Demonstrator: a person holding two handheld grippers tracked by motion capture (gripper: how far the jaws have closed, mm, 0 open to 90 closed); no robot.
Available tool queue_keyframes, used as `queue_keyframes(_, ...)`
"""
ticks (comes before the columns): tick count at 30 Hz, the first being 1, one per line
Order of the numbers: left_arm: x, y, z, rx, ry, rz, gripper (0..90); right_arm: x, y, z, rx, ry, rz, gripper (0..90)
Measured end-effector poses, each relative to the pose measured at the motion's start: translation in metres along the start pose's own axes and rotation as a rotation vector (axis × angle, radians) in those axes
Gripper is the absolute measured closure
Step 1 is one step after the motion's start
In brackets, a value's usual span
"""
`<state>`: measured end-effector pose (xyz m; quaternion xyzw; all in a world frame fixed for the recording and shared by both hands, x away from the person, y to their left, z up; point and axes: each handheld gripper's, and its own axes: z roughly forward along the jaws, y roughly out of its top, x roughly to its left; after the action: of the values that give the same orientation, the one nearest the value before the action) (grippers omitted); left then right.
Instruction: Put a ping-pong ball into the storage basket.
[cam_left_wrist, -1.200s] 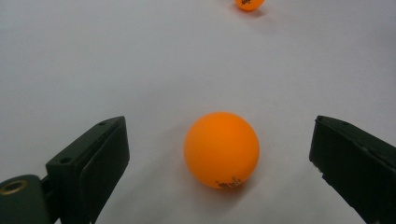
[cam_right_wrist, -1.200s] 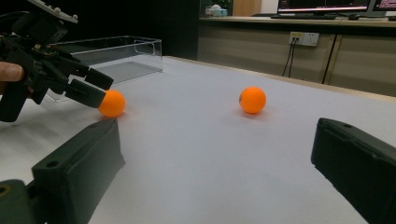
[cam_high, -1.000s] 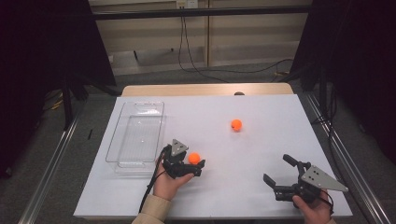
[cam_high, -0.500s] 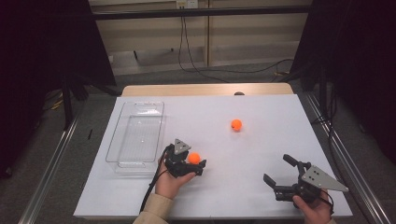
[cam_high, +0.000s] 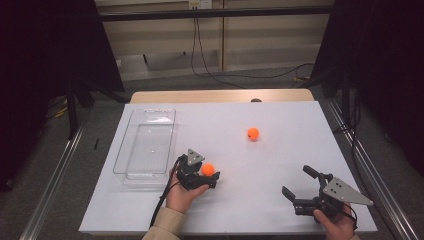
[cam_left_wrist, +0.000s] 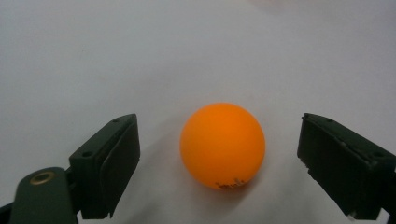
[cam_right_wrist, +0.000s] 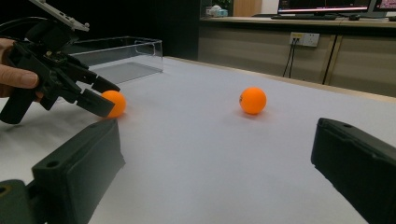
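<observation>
The near orange ball (cam_left_wrist: 222, 145) sits on the tabletop (cam_high: 280, 150) toward its front-left, squarely between the left gripper's (cam_high: 205, 177) jaws, which have just been closing but are not yet touching it; the right gripper (cam_high: 299, 182) gapes empty at the front-right corner.

Two orange balls (cam_high: 208, 169) (cam_high: 253, 133), black grippers (cam_high: 206, 177) (cam_high: 300, 186), a clear bin (cam_high: 145, 148), white table (cam_high: 280, 155).

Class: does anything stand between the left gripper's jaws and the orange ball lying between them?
Nothing visible does. The jaws of the left gripper, just closing, flank the orange ball with bare white table on each side.
</observation>
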<state>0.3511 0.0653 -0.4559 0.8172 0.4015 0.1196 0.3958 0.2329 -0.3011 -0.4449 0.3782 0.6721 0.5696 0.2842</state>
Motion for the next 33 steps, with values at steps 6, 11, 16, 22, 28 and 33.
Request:
queue_keyframes(6,0.0007,-0.0002,-0.0001,0.006,0.002,0.005,15.5,0.0,0.0,0.0001,0.0,0.0,0.0,1.4)
queue_keyframes(11,0.0009,-0.0004,0.0004,0.015,0.004,0.01,16.9,0.0001,0.0,0.0001,0.001,0.0,-0.001,1.4)
queue_keyframes(16,0.0012,-0.0005,0.0008,0.017,0.003,0.011,18.9,0.0001,-0.0001,0.0002,0.0,0.001,-0.001,1.4)
queue_keyframes(22,0.0014,-0.0005,0.0011,0.018,0.003,0.015,21.5,0.0,0.0,0.0002,0.0,0.001,-0.001,1.4)
queue_keyframes(28,0.0017,-0.0007,0.0018,0.023,0.0,0.02,24.2,-0.0001,0.0,0.0003,0.0,0.001,-0.001,1.4)
queue_keyframes(33,0.0022,-0.0006,0.0021,0.026,-0.001,0.021,25.1,-0.0004,-0.0001,0.0002,0.0,0.001,-0.001,1.4)
